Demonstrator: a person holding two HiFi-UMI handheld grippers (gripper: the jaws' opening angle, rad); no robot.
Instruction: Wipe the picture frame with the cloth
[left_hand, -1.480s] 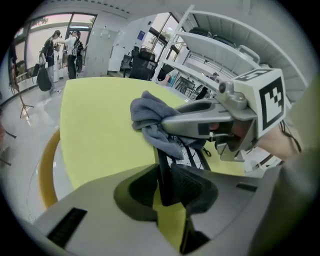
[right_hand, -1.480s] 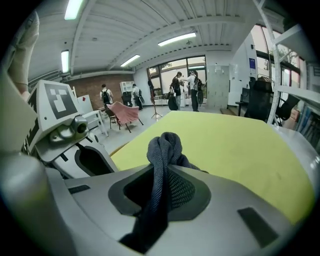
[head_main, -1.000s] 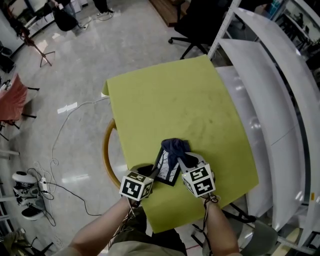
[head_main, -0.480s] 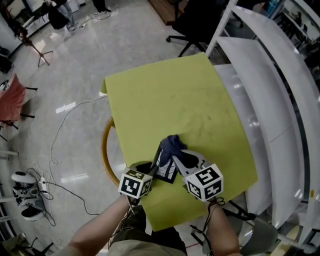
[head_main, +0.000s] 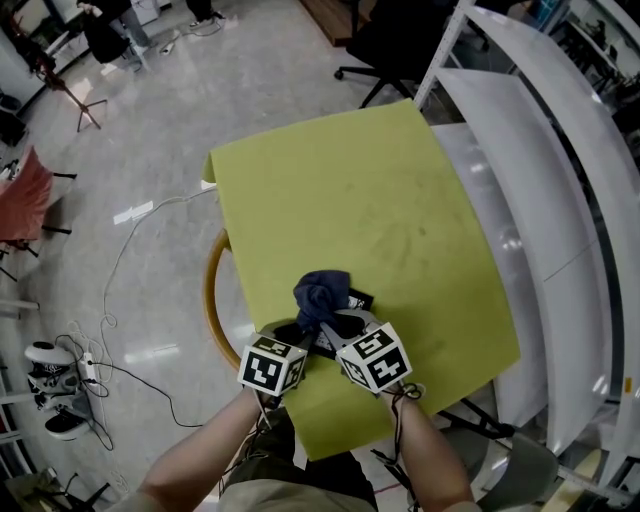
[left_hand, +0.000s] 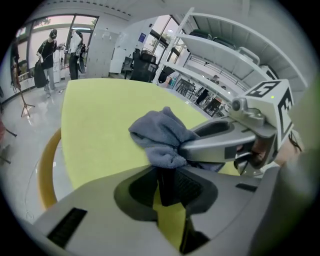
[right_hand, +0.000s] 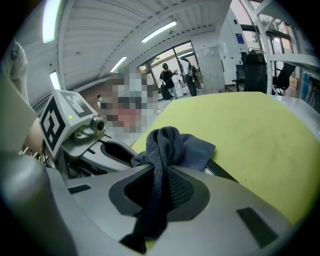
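A dark blue cloth is bunched over the black picture frame, which lies near the front edge of the green table; only a corner of the frame shows. My right gripper is shut on the cloth and presses it onto the frame. My left gripper is shut on the frame's near edge, just left of the right one. In the left gripper view the cloth sits directly ahead, with the right gripper beside it.
A curved wooden chair back hugs the table's left side. White shelving runs along the right. A black office chair stands beyond the far edge. Cables trail on the floor at left.
My right gripper has swept the cloth leftward across the frame and now sits close beside the left gripper. The left gripper has stayed put on the frame.
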